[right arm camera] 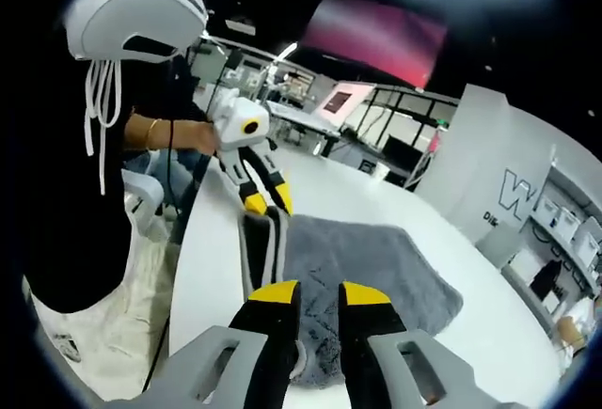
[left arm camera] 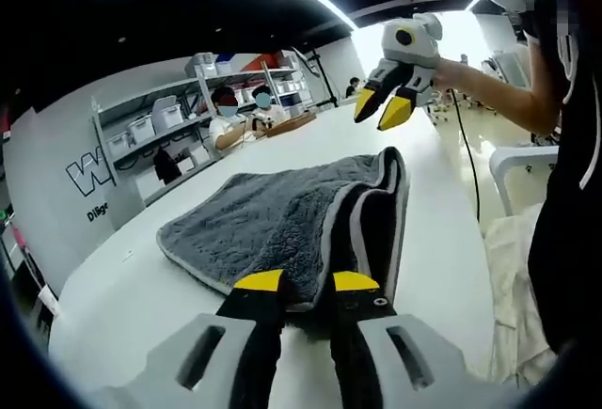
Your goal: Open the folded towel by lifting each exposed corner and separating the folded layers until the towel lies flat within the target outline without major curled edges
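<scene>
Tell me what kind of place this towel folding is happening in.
Probably a lab or workshop: shelves of storage bins line the wall, people sit working at a far bench, and the grey towel lies on a long white table.

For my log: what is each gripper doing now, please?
Left gripper: open, at the grey towel edge, holding nothing.
Right gripper: open, holding nothing.

White table (left arm camera: 141, 287), grey towel (left arm camera: 263, 221) on it, one edge folded over.

The left gripper (left arm camera: 306, 282) has its jaws parted and low. The right gripper (left arm camera: 386, 105) is raised ahead, jaws apart, pointing downward.
</scene>
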`<state>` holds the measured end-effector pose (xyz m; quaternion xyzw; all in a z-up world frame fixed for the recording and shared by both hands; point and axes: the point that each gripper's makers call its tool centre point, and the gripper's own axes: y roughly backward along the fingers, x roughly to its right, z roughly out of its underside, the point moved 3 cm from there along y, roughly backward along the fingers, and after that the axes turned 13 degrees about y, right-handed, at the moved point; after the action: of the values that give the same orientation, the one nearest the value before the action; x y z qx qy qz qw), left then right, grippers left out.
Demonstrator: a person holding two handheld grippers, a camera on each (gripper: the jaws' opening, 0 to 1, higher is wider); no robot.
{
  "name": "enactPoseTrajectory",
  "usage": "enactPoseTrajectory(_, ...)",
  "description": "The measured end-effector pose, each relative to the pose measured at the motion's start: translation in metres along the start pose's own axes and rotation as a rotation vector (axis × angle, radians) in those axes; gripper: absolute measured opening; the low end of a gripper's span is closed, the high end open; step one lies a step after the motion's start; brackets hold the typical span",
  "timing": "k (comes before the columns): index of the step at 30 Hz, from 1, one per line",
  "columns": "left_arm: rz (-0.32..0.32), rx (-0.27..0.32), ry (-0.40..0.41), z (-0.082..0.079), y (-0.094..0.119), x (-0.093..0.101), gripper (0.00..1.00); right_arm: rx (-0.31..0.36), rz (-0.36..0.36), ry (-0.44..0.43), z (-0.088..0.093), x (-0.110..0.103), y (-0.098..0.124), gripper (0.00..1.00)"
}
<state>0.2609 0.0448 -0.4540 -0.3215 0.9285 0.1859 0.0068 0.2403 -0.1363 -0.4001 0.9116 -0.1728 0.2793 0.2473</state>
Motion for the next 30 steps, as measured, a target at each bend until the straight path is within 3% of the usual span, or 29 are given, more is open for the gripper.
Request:
enactPoseTrajectory(3, 0.018, -0.004, -0.023, 0.001, -0.002, 0.004, 0.02, -0.014, -0.001, 0.007, 0.002, 0.001, -0.002, 0.11)
enactPoseTrajectory(17, 0.023, -0.023, -0.041, 0.004, -0.004, 0.005, 0.02, -0.024, -0.011, 0.003, 0.005, -0.001, -0.007, 0.09)
enactPoseTrajectory(23, -0.018, -0.051, -0.015, -0.007, -0.001, 0.003, 0.01, 0.064, 0.016, -0.041, -0.018, 0.005, -0.028, 0.09)
enactPoseTrajectory(30, -0.049, -0.009, 0.0, -0.023, 0.005, -0.004, 0.01, 0.058, 0.02, -0.005, -0.029, 0.009, -0.039, 0.1)
